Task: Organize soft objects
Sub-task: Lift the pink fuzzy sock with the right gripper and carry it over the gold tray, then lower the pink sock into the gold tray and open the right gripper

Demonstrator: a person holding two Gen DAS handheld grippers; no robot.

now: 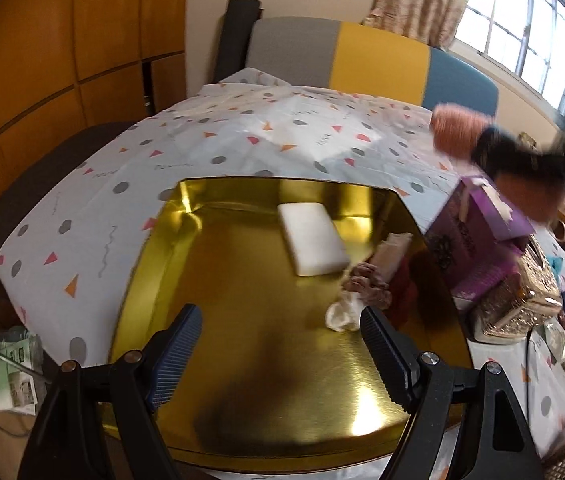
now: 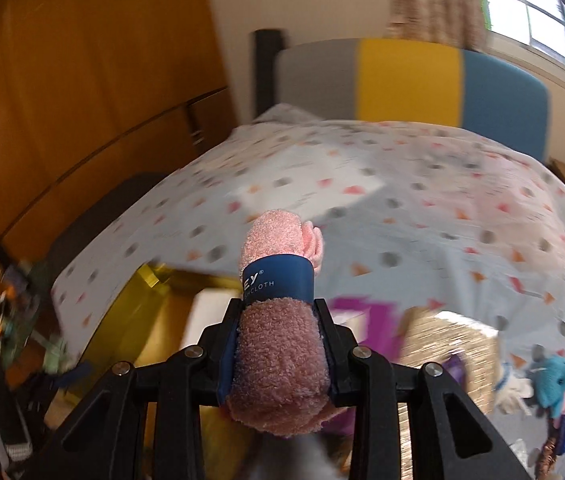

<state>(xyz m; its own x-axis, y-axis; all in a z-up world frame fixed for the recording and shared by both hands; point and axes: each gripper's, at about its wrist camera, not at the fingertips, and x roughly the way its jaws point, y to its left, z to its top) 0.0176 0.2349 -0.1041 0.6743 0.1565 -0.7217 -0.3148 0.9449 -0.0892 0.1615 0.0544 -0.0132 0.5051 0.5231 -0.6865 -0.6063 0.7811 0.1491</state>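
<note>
The right gripper (image 2: 280,344) is clamped on a rolled pink terry washcloth (image 2: 278,368) with a dark blue paper band (image 2: 278,280), the roll lying lengthwise between its 2 jaws and sticking out past the tips, above the patterned tablecloth (image 2: 402,200). The left gripper (image 1: 278,344) hangs wide and empty over the shiny gold tray (image 1: 242,280). Ahead of its tips lie a white rectangular sponge (image 1: 314,240) and, near the right fingertip, some crumpled brown and cream fabric pieces (image 1: 358,292).

Gold tray (image 1: 150,264) on patterned tablecloth (image 1: 242,136)
</note>
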